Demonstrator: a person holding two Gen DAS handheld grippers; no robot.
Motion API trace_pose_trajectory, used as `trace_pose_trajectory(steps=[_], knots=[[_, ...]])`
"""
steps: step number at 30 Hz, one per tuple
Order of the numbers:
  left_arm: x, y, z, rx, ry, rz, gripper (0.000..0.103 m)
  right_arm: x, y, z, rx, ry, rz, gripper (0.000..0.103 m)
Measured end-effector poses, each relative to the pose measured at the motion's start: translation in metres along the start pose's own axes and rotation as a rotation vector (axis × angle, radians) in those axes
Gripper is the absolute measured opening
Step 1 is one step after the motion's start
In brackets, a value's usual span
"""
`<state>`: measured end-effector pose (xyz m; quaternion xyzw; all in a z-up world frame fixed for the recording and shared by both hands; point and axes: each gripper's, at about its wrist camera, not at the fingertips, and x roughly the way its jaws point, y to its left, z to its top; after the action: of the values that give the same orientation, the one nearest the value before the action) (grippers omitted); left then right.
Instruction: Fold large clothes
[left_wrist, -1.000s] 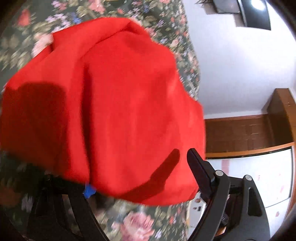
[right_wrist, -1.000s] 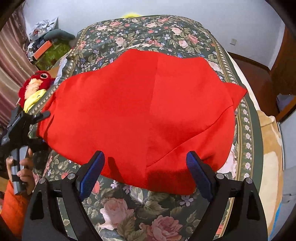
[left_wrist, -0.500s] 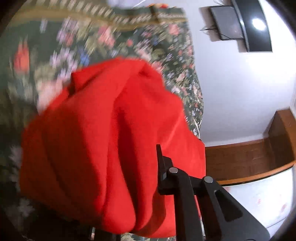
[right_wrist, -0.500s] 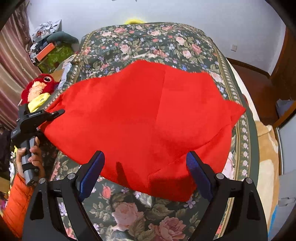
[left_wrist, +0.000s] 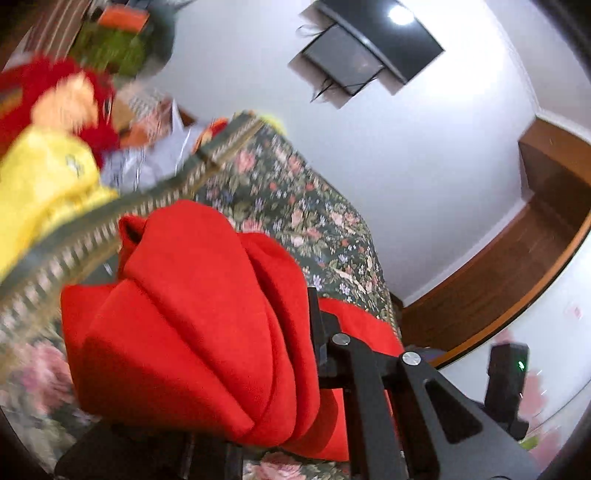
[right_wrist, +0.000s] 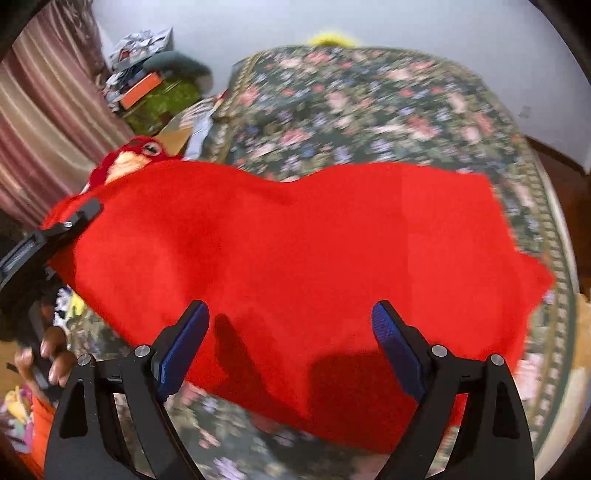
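Note:
A large red garment (right_wrist: 295, 251) lies spread across the floral bedspread (right_wrist: 369, 110). My left gripper (left_wrist: 295, 369) is shut on a bunched edge of the red garment (left_wrist: 192, 317) and holds it lifted at the bed's left side; it also shows in the right wrist view (right_wrist: 74, 218). Only its right finger shows; the cloth hides the other. My right gripper (right_wrist: 291, 343) is open and empty, its blue pads (right_wrist: 399, 354) hovering over the near edge of the garment.
A red and yellow plush toy (left_wrist: 55, 122) sits beside the bed on the left, also in the right wrist view (right_wrist: 129, 158). Clutter and a green bag (right_wrist: 159, 96) lie by the striped curtain (right_wrist: 44, 122). A wall-mounted TV (left_wrist: 373, 48) hangs above.
My left gripper has lifted and turned with the bunched garment edge. The garment's left side has risen and drawn toward me. My right gripper stays open and has moved closer to the near edge.

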<state>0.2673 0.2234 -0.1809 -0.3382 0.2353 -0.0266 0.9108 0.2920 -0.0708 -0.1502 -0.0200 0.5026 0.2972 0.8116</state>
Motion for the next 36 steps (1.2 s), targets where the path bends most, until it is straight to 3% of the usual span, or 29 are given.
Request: trace_pose_trajectory(steps=[5, 8, 15, 21, 24, 27, 30, 36], knots=[[-0.026, -0.027, 0.000, 0.106, -0.058, 0.009, 0.008, 0.041, 0.019, -0.005, -0.007, 0.092, 0.050, 0.088], [-0.017, -0.039, -0.002, 0.147, -0.057, 0.028, 0.008, 0.055, 0.019, -0.012, 0.040, 0.132, 0.090, 0.090], [0.010, -0.071, -0.007, 0.186, -0.040, -0.003, 0.008, 0.030, -0.004, -0.017, 0.132, 0.138, 0.136, 0.090], [0.039, -0.131, -0.021, 0.338, 0.023, -0.027, 0.008, -0.033, -0.040, -0.037, 0.128, 0.006, -0.044, 0.090], [0.058, -0.162, -0.033, 0.392, 0.064, -0.056, 0.008, -0.062, -0.064, -0.052, 0.149, -0.018, -0.095, 0.090], [0.079, -0.190, -0.056, 0.446, 0.143, -0.088, 0.008, -0.085, -0.085, -0.064, 0.184, -0.048, -0.147, 0.090], [0.109, -0.208, -0.095, 0.503, 0.282, -0.097, 0.008, -0.102, -0.106, -0.073, 0.232, -0.068, -0.170, 0.090], [0.158, -0.204, -0.154, 0.594, 0.556, -0.009, 0.008, -0.129, -0.130, -0.094, 0.332, -0.096, -0.153, 0.091]])
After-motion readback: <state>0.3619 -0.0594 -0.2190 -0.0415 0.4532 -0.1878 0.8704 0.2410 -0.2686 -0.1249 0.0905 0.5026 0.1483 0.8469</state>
